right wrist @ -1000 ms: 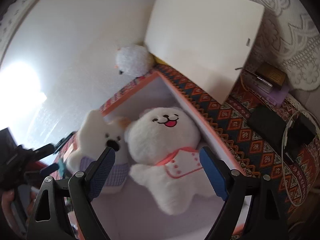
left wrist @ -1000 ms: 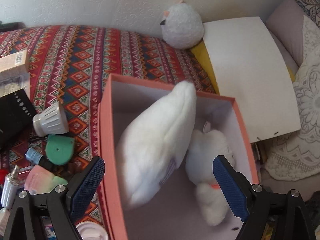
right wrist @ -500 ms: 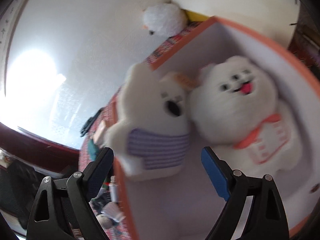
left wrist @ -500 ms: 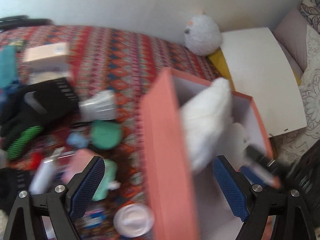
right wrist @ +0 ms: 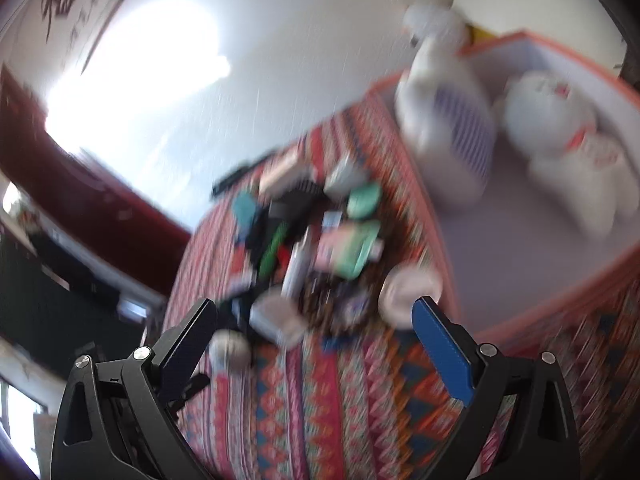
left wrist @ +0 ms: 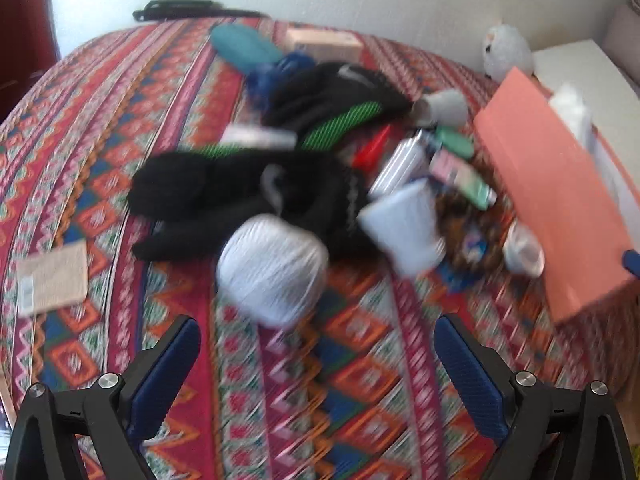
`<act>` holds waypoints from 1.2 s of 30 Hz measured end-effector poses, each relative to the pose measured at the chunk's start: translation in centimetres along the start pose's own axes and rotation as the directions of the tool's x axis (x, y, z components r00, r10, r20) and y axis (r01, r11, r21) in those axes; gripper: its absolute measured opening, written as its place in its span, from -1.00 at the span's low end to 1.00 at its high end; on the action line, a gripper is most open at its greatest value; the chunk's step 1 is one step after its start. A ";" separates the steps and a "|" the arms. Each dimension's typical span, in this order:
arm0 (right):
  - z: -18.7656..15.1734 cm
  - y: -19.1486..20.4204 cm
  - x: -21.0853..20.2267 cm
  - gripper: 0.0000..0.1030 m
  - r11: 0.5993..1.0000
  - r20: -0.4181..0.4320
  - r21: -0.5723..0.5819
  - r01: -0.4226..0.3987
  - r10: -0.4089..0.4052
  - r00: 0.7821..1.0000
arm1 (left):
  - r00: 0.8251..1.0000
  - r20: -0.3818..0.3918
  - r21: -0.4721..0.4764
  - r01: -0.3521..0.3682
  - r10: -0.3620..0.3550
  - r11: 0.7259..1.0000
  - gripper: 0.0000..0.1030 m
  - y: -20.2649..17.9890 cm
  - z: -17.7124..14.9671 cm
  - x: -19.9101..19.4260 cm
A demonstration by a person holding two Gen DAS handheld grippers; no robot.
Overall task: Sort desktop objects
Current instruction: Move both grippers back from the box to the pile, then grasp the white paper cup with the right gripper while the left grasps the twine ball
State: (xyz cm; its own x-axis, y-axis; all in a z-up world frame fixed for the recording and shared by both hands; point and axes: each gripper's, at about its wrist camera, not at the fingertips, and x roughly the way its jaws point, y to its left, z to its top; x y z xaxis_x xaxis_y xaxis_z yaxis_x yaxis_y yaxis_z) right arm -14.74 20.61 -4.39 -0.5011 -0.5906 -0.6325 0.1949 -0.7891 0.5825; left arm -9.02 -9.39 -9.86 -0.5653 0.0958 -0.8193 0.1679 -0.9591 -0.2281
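Observation:
Both views are motion-blurred. A pile of small objects lies on the patterned cloth: a white yarn ball (left wrist: 274, 268), black gloves (left wrist: 248, 196), a white packet (left wrist: 402, 224), a pink-green tube (left wrist: 464, 178) and a round white lid (left wrist: 522, 250). The pink box (left wrist: 548, 196) stands to the right. In the right wrist view the box (right wrist: 532, 292) holds two white plush toys (right wrist: 452, 120). My left gripper (left wrist: 316, 354) is open and empty, just short of the yarn ball. My right gripper (right wrist: 316, 336) is open and empty above the pile's near edge.
A grey plush bird (left wrist: 508, 54) and a white board (left wrist: 584, 80) sit at the back right. A tan card (left wrist: 52, 276) lies at the left. A beige box (left wrist: 324, 44) and a teal item (left wrist: 244, 46) lie at the far side of the pile.
Both grippers have swung left, away from the pink box and its plush toys, toward the pile of small objects. Both stay open and empty.

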 end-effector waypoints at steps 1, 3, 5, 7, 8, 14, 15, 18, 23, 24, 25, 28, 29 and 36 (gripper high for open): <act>-1.0 0.6 0.9 0.93 1.000 -0.029 -0.014 0.008 -0.009 1.000 | 1.000 -0.006 0.000 0.006 -0.006 1.000 0.89 0.5 -0.7 0.2; -3.0 1.6 2.7 0.93 0.999 -0.083 -0.036 0.023 -0.026 0.996 | 0.999 -0.014 -0.002 0.043 -0.043 0.999 0.89 0.7 -1.4 0.9; -3.9 2.1 4.5 0.93 1.000 -0.135 -0.018 0.017 -0.020 0.991 | 0.996 -0.012 0.000 0.091 -0.091 0.996 0.89 0.8 -1.9 1.6; -4.3 2.8 6.0 0.93 0.999 -0.170 -0.032 0.015 -0.021 0.985 | 0.993 0.001 0.002 0.116 -0.116 0.993 0.89 0.8 -2.0 2.0; -4.4 3.2 6.7 0.93 0.999 -0.182 -0.047 0.017 -0.025 0.983 | 0.993 0.007 0.002 0.118 -0.118 0.993 0.89 0.7 -2.0 2.2; -4.9 5.4 10.8 0.94 0.983 -0.245 -0.175 0.046 -0.089 0.966 | 0.994 0.021 -0.037 0.112 -0.111 0.993 0.95 1.7 -1.1 3.6; -4.8 5.5 11.4 0.94 0.981 -0.253 -0.185 0.050 -0.097 0.963 | 0.994 0.022 -0.042 0.111 -0.110 0.993 0.98 1.8 -0.9 3.8; -4.5 5.8 13.2 0.94 0.970 -0.266 -0.235 0.069 -0.133 0.955 | 0.994 0.016 -0.056 0.106 -0.105 0.993 0.98 2.3 -0.4 4.7; -3.3 6.4 15.4 0.94 0.953 -0.271 -0.294 0.075 -0.158 0.950 | 0.994 -0.001 -0.064 0.107 -0.108 0.992 0.98 2.6 0.1 6.1; -3.0 6.5 15.8 0.94 0.952 -0.273 -0.299 0.071 -0.157 0.949 | 0.994 -0.003 -0.064 0.106 -0.107 0.992 0.98 2.6 0.2 6.4; -2.8 6.6 16.3 0.94 0.950 -0.277 -0.304 0.068 -0.156 0.948 | 0.994 -0.004 -0.065 0.106 -0.106 0.992 0.98 2.6 0.4 6.7; -2.2 6.8 17.9 0.93 0.944 -0.288 -0.325 0.060 -0.159 0.944 | 0.995 0.001 -0.063 0.102 -0.103 0.993 0.98 2.6 0.7 7.2; -2.1 6.9 18.5 0.93 0.942 -0.294 -0.331 0.059 -0.162 0.942 | 0.995 0.005 -0.059 0.098 -0.098 0.993 0.98 2.6 0.9 7.3; -1.6 7.7 21.2 0.64 0.911 -0.283 -0.408 0.066 -0.194 0.939 | 0.997 0.044 -0.013 0.057 -0.057 0.998 0.63 2.5 1.5 8.0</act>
State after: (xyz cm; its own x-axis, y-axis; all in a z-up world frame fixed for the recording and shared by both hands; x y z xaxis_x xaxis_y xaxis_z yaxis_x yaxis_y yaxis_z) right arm -22.53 1.77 -14.15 -0.2701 -0.4490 -0.8518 0.4886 -0.8262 0.2806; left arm -14.32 -11.43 -16.22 -0.6091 0.1382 -0.7809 0.1454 -0.9486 -0.2813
